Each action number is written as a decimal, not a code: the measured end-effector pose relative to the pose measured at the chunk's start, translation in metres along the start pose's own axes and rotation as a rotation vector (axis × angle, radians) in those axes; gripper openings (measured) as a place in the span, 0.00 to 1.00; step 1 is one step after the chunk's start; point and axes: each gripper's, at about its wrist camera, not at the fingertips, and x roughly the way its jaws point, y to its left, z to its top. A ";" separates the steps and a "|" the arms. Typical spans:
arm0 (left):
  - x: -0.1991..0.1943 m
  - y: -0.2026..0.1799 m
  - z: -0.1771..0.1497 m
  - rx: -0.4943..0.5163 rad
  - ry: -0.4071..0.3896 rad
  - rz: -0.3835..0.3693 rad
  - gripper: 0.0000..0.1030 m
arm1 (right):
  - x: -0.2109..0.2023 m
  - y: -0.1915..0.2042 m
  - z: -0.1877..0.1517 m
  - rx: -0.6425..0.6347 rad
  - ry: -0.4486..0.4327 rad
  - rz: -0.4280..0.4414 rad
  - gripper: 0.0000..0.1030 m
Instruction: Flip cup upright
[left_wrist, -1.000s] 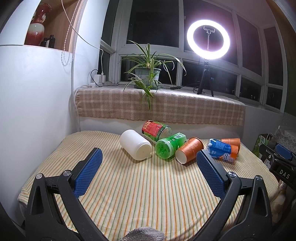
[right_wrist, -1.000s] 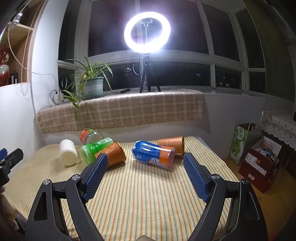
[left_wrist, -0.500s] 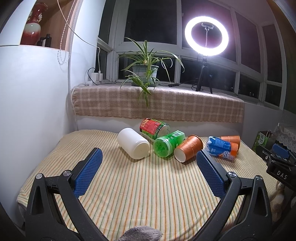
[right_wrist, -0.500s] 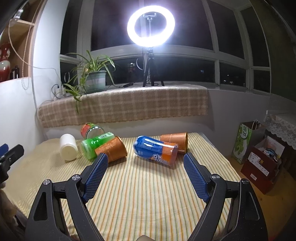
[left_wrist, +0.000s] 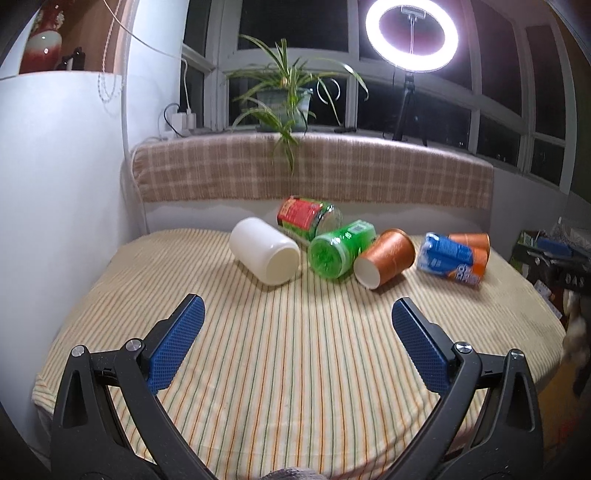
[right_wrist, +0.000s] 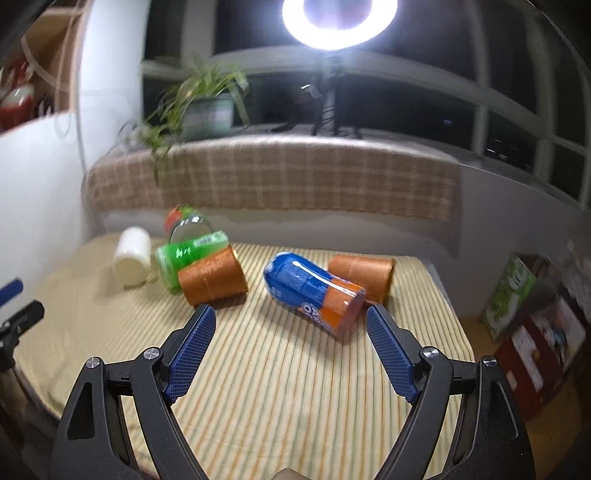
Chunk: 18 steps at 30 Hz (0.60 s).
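Several cups lie on their sides on the striped table (left_wrist: 295, 362): a white cup (left_wrist: 264, 255), a red-green cup (left_wrist: 308, 218), a green cup (left_wrist: 340, 248), an orange paper cup (left_wrist: 386, 257), a blue-orange cup (left_wrist: 450, 260) and a second orange cup (left_wrist: 472, 242) behind it. My left gripper (left_wrist: 297, 315) is open and empty, short of the row. My right gripper (right_wrist: 290, 325) is open and empty, just short of the blue-orange cup (right_wrist: 314, 293), with the near orange cup (right_wrist: 212, 278) to its left and the far orange cup (right_wrist: 364, 273) behind.
A ledge with a checked cloth (left_wrist: 314, 173) runs behind the table, bearing a potted plant (left_wrist: 284, 99) and a ring light (left_wrist: 412, 35). A white wall (left_wrist: 55, 184) stands on the left. Boxes and bags (right_wrist: 535, 306) sit on the floor to the right.
Both grippers have moved forward toward the cups, which now look larger. The right gripper has come closest, near the blue-orange cup. Both stay open.
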 end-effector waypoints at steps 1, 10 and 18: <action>0.001 0.000 0.000 0.003 0.009 0.000 1.00 | 0.007 0.000 0.003 -0.029 0.023 0.018 0.81; 0.009 0.011 0.005 0.003 0.072 0.023 1.00 | 0.069 0.001 0.038 -0.280 0.220 0.147 0.81; 0.014 0.028 0.008 -0.028 0.105 0.056 1.00 | 0.118 0.011 0.053 -0.467 0.357 0.182 0.81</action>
